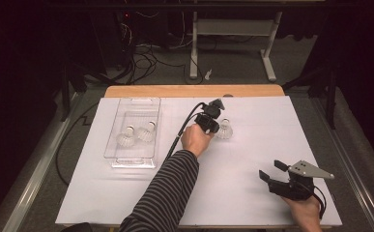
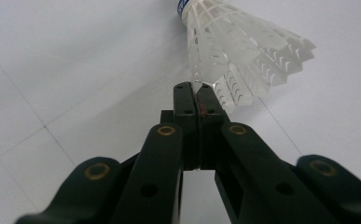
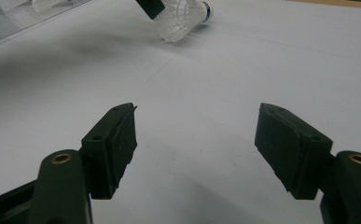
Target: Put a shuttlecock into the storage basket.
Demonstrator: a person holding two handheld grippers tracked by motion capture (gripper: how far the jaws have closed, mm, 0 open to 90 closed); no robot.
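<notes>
Shuttlecock (image 1: 224, 129) lies mid-bench (image 1: 252, 193), right of the clear tray (image 1: 111, 145) holding two more. Left claw (image 1: 212, 126) is pinched tight on just its feather edge; right claw (image 1: 273, 174) idles wide open. Such a thin hold could slip or crush feathers on lifting

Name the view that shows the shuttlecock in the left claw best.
Left gripper view: the shuttlecock sits close, its skirt edge pinched in the shut left claw. The high view shows it small; the right gripper view shows it far off, lying on the white table.
</notes>
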